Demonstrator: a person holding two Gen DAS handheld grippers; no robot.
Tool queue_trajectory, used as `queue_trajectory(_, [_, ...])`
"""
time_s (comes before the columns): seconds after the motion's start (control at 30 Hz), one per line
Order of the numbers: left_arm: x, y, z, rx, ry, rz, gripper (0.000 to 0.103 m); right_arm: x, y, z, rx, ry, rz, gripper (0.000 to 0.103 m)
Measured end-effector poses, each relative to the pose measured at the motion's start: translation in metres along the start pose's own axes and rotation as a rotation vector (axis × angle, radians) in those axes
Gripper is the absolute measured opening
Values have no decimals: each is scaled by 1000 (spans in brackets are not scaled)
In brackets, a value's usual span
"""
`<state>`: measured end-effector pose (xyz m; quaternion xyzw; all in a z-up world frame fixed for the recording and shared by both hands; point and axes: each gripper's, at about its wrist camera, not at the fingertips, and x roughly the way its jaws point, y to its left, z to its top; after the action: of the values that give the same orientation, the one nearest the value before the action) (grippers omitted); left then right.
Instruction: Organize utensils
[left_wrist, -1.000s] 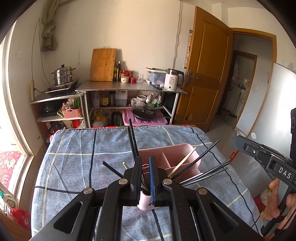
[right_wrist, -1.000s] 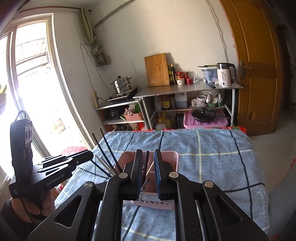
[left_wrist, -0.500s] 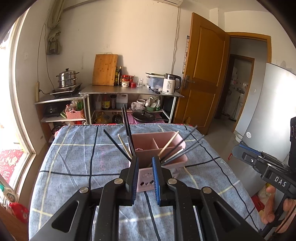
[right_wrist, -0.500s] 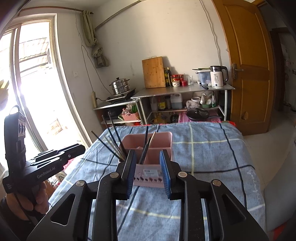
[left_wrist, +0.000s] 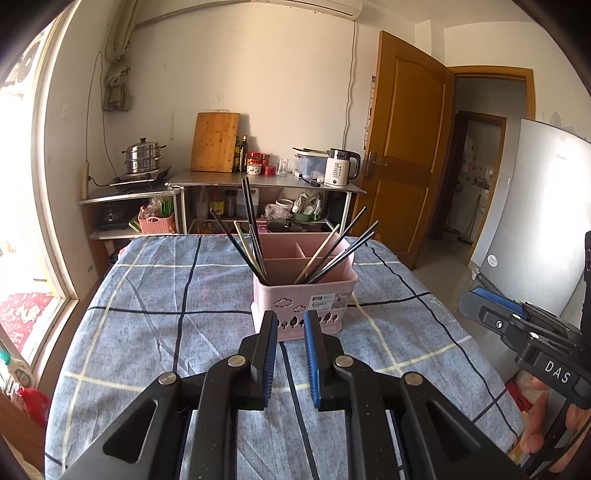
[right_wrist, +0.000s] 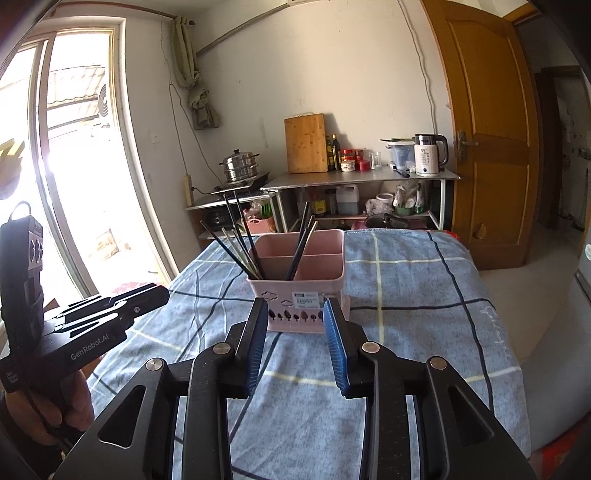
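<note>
A pink divided basket stands on the blue checked tablecloth. Several dark and pale chopsticks lean out of its near-left compartment, and more chopsticks lean from the one beside it. My left gripper hovers just short of the basket's front wall, jaws a narrow gap apart and empty. My right gripper is also just in front of the basket, its jaws opening with nothing between them. Each tool shows in the other's view: right gripper, left gripper.
Beyond the table's far edge stands a metal rack with a kettle, cutting board and steamer pot. A window is on the left. On the right are a wooden door and a fridge.
Both grippers have drawn back from the basket toward the near side of the table. Their jaws have parted, the right one widely. The chopsticks they were around stay in the basket.
</note>
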<state>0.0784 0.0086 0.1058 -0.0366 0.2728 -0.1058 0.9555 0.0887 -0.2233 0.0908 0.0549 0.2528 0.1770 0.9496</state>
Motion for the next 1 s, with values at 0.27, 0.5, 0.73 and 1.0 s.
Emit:
queue_trajectory(0.27, [-16, -7, -31, 5, -10, -1, 14, -13, 7, -29, -23, 4, -21, 33])
queue_trajectory(0.5, [-20, -11, -51, 4, -12, -22, 14, -20, 14, -49, -53, -3, -32, 35])
queue_trajectory(0.73, [-17, -8, -66, 0, -7, -5, 14, -17, 17, -65, -56, 9, -40, 37])
queue_trajectory(1.0, [-11, -7, -78, 7, 6, 7, 14, -13, 22, -72, -59, 17, -42, 38])
